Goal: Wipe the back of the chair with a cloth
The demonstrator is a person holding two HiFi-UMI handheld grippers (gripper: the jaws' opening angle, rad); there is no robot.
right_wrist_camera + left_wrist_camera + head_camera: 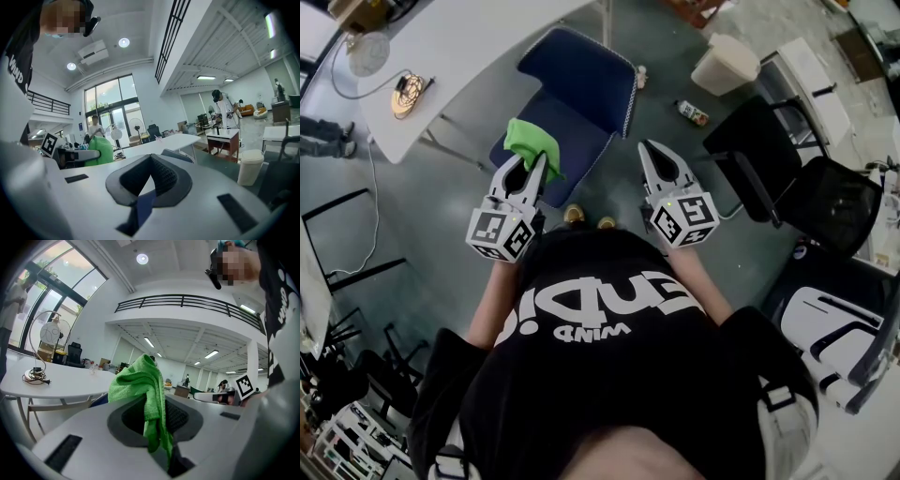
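A navy blue chair (577,94) with white edging stands on the floor just ahead of me, half under a white table. My left gripper (534,167) is shut on a bright green cloth (532,141), held over the chair's near left side. In the left gripper view the cloth (140,383) bunches above the closed jaws of the left gripper (153,401) and hangs down between them. My right gripper (650,153) hovers level with it on the right, shut and holding nothing. In the right gripper view the right gripper (151,157) has its jaws meeting at the tips, with the blue chair (146,206) showing through the gap.
The white table (478,42) carries a small fan (367,52) and a coiled cable (408,94). A beige waste bin (727,64) and a bottle (694,112) sit on the floor to the right. Black chairs (811,183) and a white chair (830,328) stand further right.
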